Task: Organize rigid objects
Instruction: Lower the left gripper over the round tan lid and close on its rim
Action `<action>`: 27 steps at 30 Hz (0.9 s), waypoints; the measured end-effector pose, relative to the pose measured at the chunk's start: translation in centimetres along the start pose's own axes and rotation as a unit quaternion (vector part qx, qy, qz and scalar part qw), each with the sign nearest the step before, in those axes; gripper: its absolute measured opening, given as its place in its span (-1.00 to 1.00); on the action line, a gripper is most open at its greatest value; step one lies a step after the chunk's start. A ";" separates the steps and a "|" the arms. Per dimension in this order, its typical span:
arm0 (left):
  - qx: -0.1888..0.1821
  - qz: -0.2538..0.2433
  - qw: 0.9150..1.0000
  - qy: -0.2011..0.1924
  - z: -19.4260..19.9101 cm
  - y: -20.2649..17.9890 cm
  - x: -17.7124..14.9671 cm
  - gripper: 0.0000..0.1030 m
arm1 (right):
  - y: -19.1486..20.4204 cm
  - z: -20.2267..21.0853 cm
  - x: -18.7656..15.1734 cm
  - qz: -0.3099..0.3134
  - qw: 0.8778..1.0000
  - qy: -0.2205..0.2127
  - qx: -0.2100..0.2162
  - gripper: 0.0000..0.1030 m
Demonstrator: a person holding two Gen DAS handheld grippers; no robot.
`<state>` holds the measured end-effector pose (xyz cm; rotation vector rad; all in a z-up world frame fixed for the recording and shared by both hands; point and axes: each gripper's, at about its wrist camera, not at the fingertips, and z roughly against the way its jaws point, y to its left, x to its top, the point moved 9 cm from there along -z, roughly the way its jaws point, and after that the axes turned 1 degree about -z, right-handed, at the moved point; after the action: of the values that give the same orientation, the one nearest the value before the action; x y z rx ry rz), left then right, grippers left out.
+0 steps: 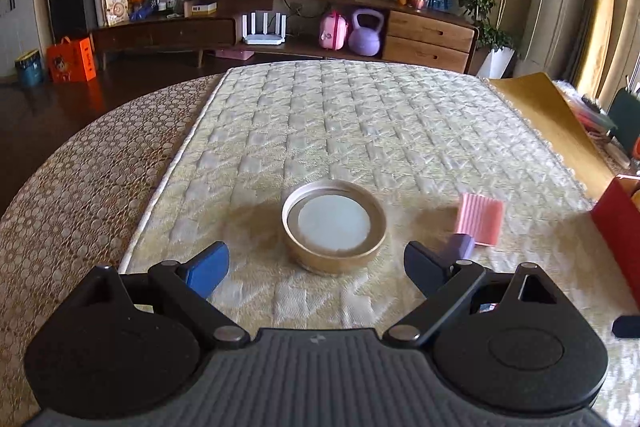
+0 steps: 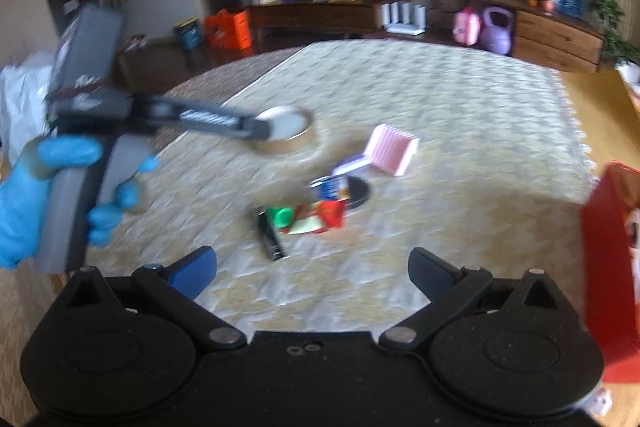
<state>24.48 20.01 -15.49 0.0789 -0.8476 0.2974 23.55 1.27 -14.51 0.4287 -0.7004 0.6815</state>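
While I hover over the mat:
Left gripper (image 1: 316, 267): released, lid (image 1: 334, 225) at 12 o'clock.
Right gripper (image 2: 312, 269): released, holding nothing.
Pink block (image 2: 392, 149): 1 o'clock.

Counted mid-frame on surface: one round gold lid (image 2: 285, 129), one pink ribbed block (image 2: 391, 149), one purple piece (image 2: 351, 163), one tin (image 2: 335, 189), one green cap (image 2: 282, 216), one black stick (image 2: 272, 238), one red packet (image 2: 330, 214). At right edge: one red box (image 2: 608, 267).

A quilted cream mat (image 1: 360, 131) carries a gold lid (image 1: 334, 225), pink ribbed block (image 1: 480, 221) and black stick (image 2: 272, 237).
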 end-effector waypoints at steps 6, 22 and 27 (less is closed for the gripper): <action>0.007 -0.025 1.000 0.000 -2.4 -0.4 0.0 0.84 | 1.5 -2.6 -0.1 0.017 0.999 0.027 0.019 0.81; 0.002 -0.038 0.999 -0.004 -5.6 -0.8 0.2 0.84 | 3.5 -5.9 -0.2 0.042 0.998 0.052 0.021 0.06; 0.005 -0.040 0.999 -0.001 -6.3 -0.8 0.0 0.84 | 4.4 -6.4 -0.1 0.075 0.996 0.043 0.001 -0.11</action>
<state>29.29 20.44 -19.59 0.1220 -0.8425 0.2259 23.28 7.99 -18.39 0.3482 -0.6557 0.8381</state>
